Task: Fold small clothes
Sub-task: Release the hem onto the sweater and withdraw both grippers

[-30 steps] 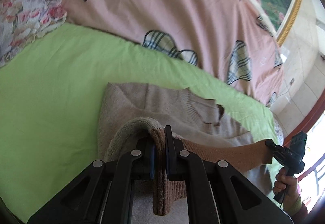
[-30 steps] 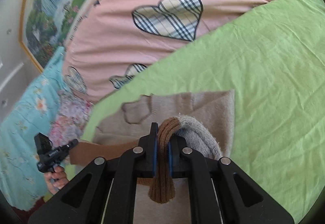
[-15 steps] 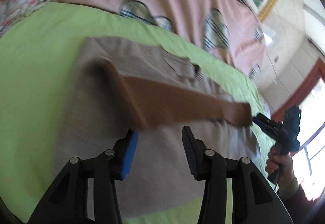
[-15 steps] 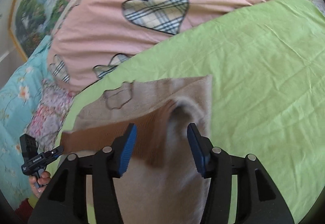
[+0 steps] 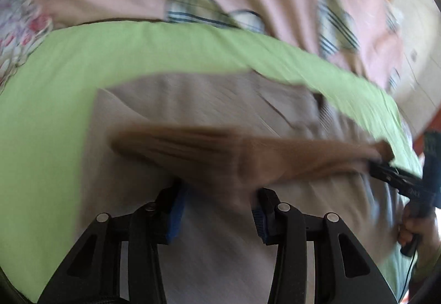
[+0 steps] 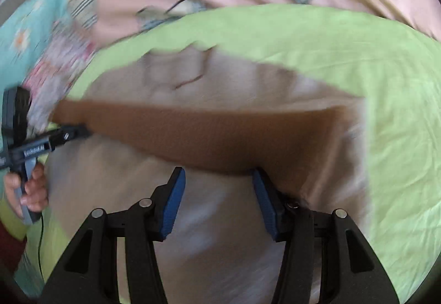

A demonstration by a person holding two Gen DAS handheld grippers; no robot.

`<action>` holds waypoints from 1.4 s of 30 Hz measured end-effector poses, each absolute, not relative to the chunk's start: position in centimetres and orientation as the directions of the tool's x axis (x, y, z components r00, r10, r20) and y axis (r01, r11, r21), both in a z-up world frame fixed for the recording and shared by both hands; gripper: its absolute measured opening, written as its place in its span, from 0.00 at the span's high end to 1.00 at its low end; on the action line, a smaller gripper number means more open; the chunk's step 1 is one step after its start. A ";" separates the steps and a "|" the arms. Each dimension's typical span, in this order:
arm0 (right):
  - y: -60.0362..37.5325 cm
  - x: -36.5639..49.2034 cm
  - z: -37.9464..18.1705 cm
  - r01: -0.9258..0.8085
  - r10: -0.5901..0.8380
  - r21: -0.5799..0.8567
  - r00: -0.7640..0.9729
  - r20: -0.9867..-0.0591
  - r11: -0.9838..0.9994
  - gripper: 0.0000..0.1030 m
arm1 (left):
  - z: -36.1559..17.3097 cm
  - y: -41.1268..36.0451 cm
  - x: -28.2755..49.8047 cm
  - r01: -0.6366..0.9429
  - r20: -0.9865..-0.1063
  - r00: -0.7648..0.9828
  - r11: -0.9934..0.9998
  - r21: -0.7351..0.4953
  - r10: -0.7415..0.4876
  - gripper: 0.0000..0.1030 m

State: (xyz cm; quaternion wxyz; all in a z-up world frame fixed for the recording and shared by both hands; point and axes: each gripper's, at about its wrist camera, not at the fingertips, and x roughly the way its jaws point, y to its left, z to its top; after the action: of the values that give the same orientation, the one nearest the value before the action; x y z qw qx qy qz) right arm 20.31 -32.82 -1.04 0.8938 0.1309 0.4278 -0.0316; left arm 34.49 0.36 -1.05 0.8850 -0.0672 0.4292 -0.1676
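Garment: beige knitted sweater [image 5: 209, 100] with brown ribbed hem band [image 6: 209, 133], on green bedsheet [image 5: 82, 55].
Left gripper [image 5: 219, 210]: jaws closing, pads apart, hem just ahead.
Right gripper [image 6: 219, 199]: jaws spread, gripping nothing, hem just ahead.

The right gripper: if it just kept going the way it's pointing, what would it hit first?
Most likely the brown band of the beige sweater right ahead of the open right gripper; blur leaves the depth unclear.

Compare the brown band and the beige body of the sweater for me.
The brown band is a dark, narrow strip; the beige body is pale and broad. The band lies folded across on top; the body lies spread on the green sheet. Both are one knit garment, lying free of either tool.
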 end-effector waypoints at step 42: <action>-26.2 5.5 -0.6 0.257 0.146 0.480 0.743 -0.653 0.839 0.42 | -4.5 7.8 14.6 -0.015 -0.694 0.592 0.856 -0.517 -0.409 0.51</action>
State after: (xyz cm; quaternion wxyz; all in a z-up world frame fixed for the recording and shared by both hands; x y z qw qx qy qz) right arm 5.53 -26.18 -0.56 0.8899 0.2820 0.3573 -0.0310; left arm 14.64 7.80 -4.50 0.8585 -0.2430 0.4367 -0.1148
